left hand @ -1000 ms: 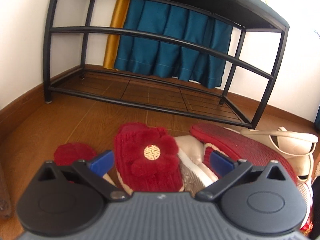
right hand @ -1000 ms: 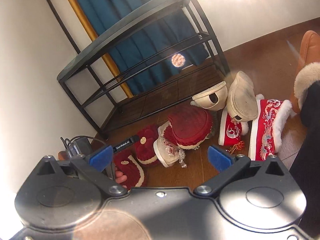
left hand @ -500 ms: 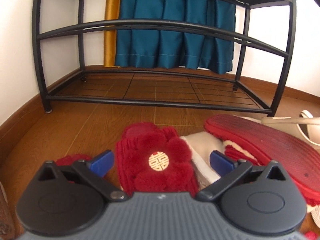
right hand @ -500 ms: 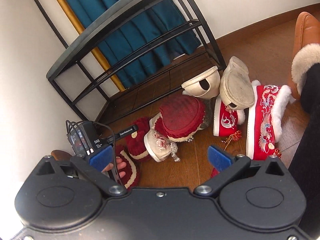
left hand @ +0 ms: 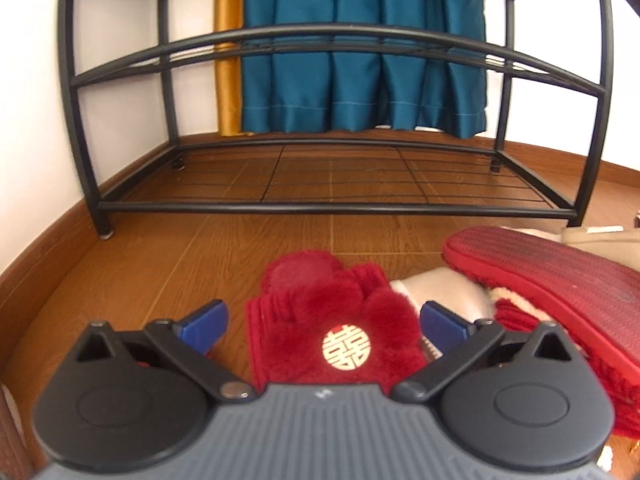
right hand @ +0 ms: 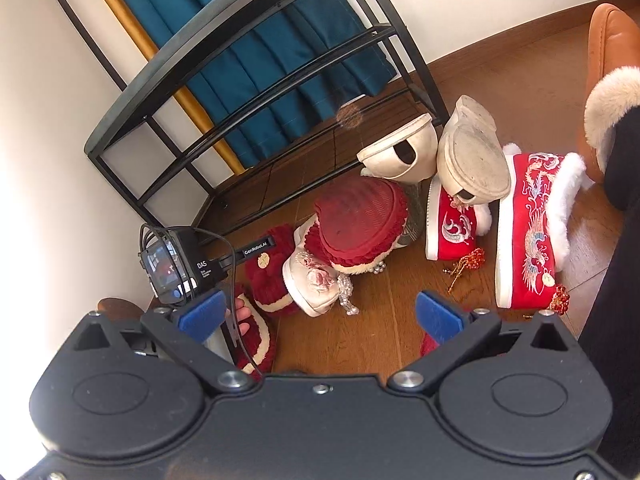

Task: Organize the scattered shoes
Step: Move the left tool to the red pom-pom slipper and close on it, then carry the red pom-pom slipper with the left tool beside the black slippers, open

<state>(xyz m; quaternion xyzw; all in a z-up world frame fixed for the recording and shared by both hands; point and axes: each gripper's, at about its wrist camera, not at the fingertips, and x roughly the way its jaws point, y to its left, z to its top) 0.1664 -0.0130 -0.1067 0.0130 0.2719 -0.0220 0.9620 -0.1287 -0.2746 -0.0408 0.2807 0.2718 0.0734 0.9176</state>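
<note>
Left gripper: jaws wide apart, one finger on each side of the red fluffy slipper; touching or not, I cannot tell.
Right gripper: jaws wide apart, holding nothing, above the floor.
Shoes: scattered on the wooden floor before the black shoe rack.
Embroidered red boots: lying right of the pile.

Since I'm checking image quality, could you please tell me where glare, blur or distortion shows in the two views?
Left wrist view: fisheye bows the shoe rack bars; the red slipper between the open left hand-held gripper is slightly soft. Right wrist view: a round flare spot sits over the rack; the walls wash out.
</note>
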